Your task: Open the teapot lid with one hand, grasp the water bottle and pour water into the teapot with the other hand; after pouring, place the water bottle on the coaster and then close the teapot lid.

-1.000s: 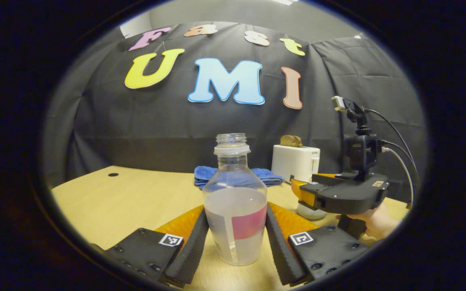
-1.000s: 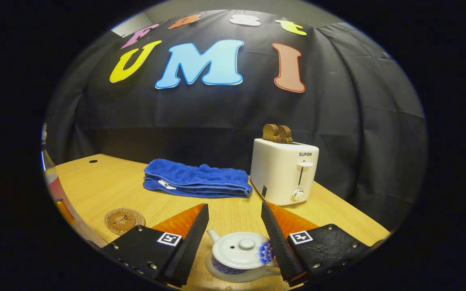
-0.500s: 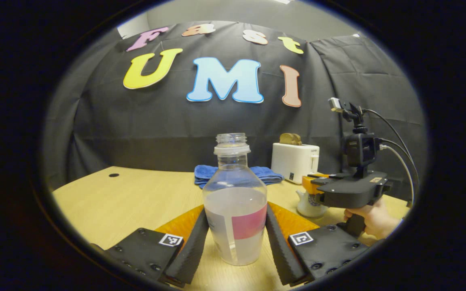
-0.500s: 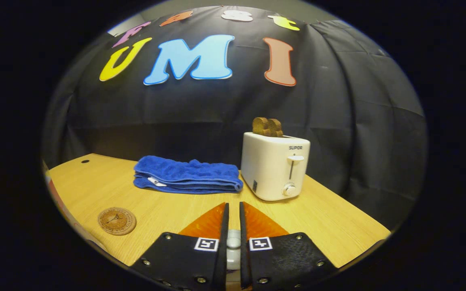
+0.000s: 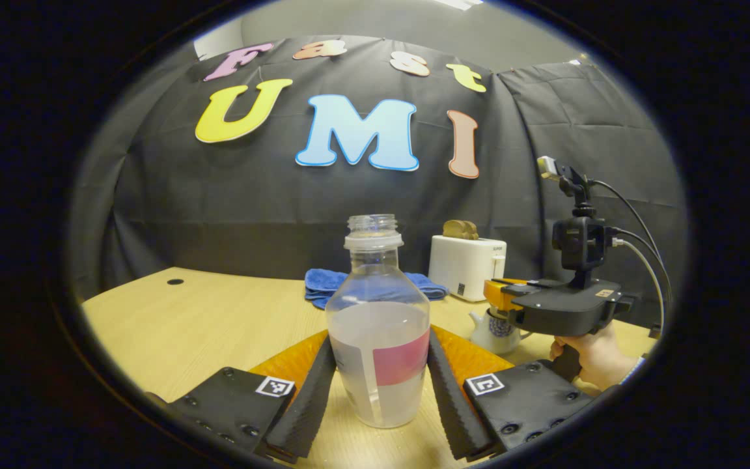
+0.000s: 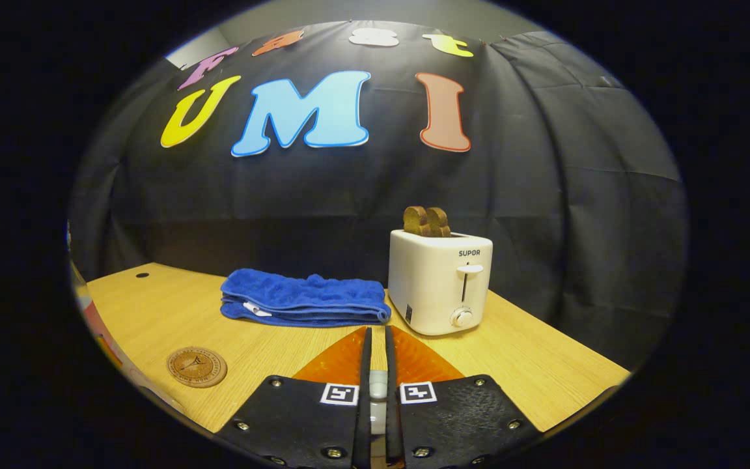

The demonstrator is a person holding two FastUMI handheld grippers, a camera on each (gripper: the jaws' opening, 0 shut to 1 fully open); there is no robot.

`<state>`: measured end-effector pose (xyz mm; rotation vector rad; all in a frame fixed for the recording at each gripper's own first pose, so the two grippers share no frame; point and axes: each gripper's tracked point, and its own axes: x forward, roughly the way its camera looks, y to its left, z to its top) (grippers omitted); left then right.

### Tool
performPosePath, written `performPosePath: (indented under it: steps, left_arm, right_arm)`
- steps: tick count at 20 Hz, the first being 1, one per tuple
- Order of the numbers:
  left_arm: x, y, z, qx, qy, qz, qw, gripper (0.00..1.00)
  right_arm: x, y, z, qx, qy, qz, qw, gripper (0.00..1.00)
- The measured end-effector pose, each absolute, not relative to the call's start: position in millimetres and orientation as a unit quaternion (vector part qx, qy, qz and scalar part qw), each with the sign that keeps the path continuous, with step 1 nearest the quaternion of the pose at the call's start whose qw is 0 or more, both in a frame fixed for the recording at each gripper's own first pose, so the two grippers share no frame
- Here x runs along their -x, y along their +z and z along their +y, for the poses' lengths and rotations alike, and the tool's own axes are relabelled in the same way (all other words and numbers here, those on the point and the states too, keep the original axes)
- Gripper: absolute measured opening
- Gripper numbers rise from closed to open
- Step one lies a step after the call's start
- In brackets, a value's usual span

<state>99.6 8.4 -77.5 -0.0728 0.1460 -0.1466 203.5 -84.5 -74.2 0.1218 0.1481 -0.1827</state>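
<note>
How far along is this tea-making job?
Early on. The right gripper is shut on the white lid knob of the small blue-patterned white teapot. The left gripper brackets the uncapped clear plastic water bottle. Pouring, parking it on the round cork coaster, and reclosing remain.

Water bottle [image 5: 378,326], between the left gripper's [image 5: 378,391] fingers: clear, cloudy-white liquid, pink-and-white label band. Teapot [image 5: 496,329], under the right gripper [image 5: 502,301]: white, blue pattern. Coaster [image 6: 196,367], left of the right gripper's fingers: brown, dark round emblem. Towel [image 6: 303,298], ahead: blue. Toaster [image 6: 439,280]: white; toast brown. Table [image 6: 531,365]: light wood grain.
</note>
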Motion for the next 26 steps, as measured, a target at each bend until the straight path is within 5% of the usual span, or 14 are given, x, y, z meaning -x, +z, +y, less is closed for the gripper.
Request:
performPosePath:
  steps: [11, 26]
  left_arm:
    - [-144, -73, -33, -0.175, -0.128, 0.096, 0.972, 0.82]
    - [-210, -97, -86, -0.504, -0.213, 0.095, 0.832, 0.83]
  right_arm:
    - [-156, -50, -153, -0.060, -0.138, 0.085, 0.985, 0.08]
    - [-124, -39, -212, -0.139, -0.188, 0.066, 0.970, 0.09]
